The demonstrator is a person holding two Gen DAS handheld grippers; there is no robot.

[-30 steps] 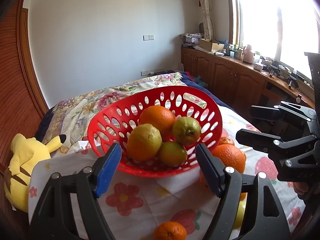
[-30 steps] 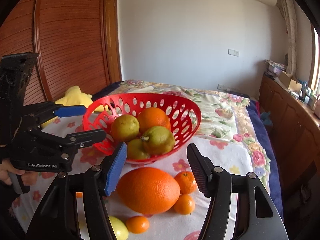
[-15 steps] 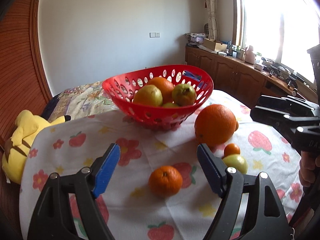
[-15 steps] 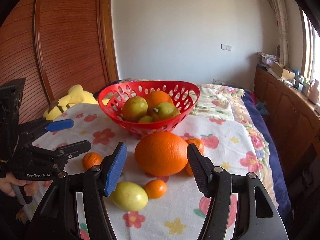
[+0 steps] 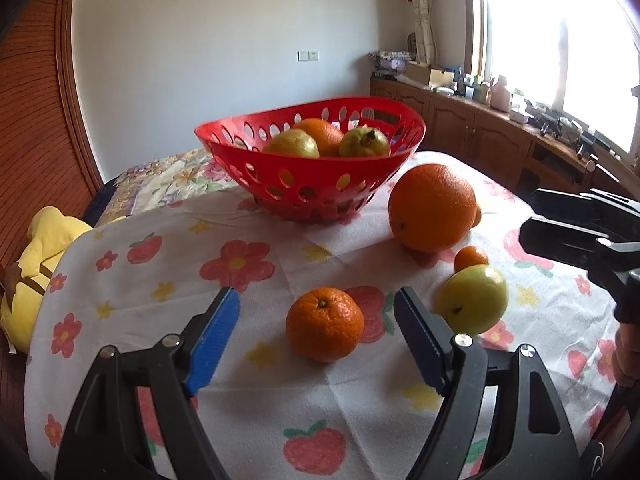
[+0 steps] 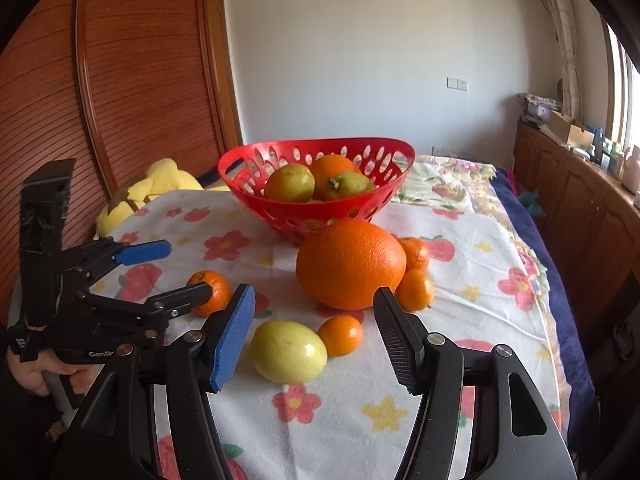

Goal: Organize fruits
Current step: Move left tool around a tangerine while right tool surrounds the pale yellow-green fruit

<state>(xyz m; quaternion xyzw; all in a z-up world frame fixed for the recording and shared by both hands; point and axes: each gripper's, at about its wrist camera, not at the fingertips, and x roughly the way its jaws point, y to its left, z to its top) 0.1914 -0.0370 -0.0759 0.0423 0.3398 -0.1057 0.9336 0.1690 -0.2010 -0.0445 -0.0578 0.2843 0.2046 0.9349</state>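
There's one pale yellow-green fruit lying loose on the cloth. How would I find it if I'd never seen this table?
Start at the red basket at the far side of the flowered tablecloth. In front of it sits a big orange; come nearer still, and the yellow-green fruit lies on the cloth with a small mandarin touching it. It is the only loose fruit that isn't orange.

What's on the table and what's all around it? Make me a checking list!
Surface: table under a flowered cloth.
Job's things: red basket holding fruit; loose on the cloth are a big orange, a tangerine, a yellow-green fruit and smaller tangerines.
Clutter: yellow plush toy at the table's edge.
Grippers: left gripper and right gripper open, empty.
Cables: nothing seen.
Surroundings: bed, wooden cabinets, window.
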